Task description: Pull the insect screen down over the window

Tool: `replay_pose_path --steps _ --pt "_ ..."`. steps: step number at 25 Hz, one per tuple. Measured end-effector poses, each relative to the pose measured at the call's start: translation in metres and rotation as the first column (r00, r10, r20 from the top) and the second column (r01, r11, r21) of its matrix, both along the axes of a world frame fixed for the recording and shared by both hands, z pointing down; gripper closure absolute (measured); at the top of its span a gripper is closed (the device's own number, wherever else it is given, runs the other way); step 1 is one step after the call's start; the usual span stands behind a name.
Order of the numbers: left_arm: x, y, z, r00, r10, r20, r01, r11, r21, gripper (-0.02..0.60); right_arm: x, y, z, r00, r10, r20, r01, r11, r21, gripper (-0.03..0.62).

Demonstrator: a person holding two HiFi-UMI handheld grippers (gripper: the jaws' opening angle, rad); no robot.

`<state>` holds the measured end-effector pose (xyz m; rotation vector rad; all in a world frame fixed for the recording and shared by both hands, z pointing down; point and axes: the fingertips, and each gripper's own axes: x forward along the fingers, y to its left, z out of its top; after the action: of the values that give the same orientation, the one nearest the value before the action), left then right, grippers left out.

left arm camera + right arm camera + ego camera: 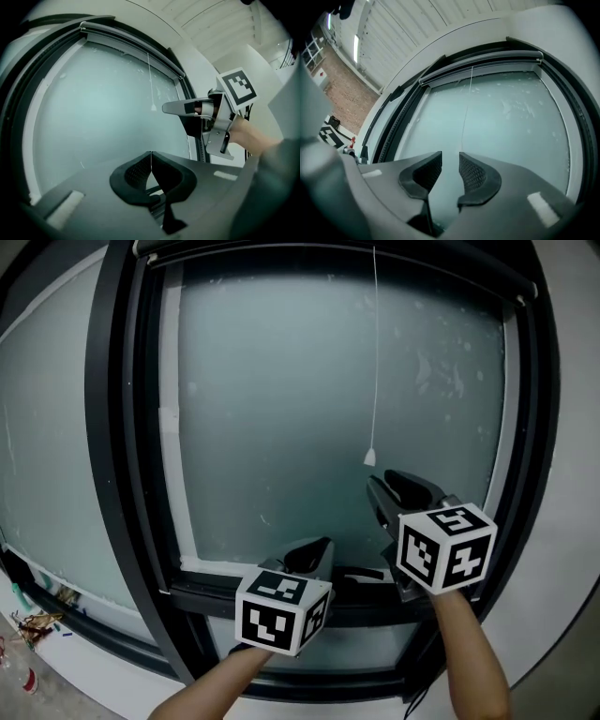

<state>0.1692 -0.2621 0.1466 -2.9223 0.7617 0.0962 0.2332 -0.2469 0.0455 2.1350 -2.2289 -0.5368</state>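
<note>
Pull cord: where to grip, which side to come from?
Grip the cord just above its white knob, with the right gripper coming straight at the glass, jaws either side. It hangs thin and vertical; the knob should stop the jaws slipping off.

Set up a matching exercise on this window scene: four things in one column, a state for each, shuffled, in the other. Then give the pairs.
Things
1. left hand-held gripper
2. right hand-held gripper
3. cord
4. glass

States
A. frosted
B. jaws apart, nothing between them
C. hangs straight down
D. jaws together, nothing between them

Pairs: 1-D, 2-B, 3-C, 4-A
</note>
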Motion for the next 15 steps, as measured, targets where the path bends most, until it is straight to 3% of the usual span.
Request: replay_pose_path --steps 6,12,15 --pt "0.022 -0.007 -0.020 0.997 -0.074 -0.002 0.074 0.997 0.019 0.569 0.035 -0.020 -0.040 0.999 -0.049 -0.024 0.049 0.999 0.010 0.470" --pt "0.028 -0.021 -0.023 0.989 -0.148 0.000 0.148 0.988 0.034 0.572 0.036 -0.048 -0.057 0.988 -0.152 -0.031 0.151 0.988 -0.018 0.470" --pt "0.027 -0.025 -0.024 0.986 -0.164 0.003 0.164 0.986 0.030 0.572 0.035 -0.057 -0.061 0.986 -0.165 -0.037 0.164 0.986 -0.018 0.510"
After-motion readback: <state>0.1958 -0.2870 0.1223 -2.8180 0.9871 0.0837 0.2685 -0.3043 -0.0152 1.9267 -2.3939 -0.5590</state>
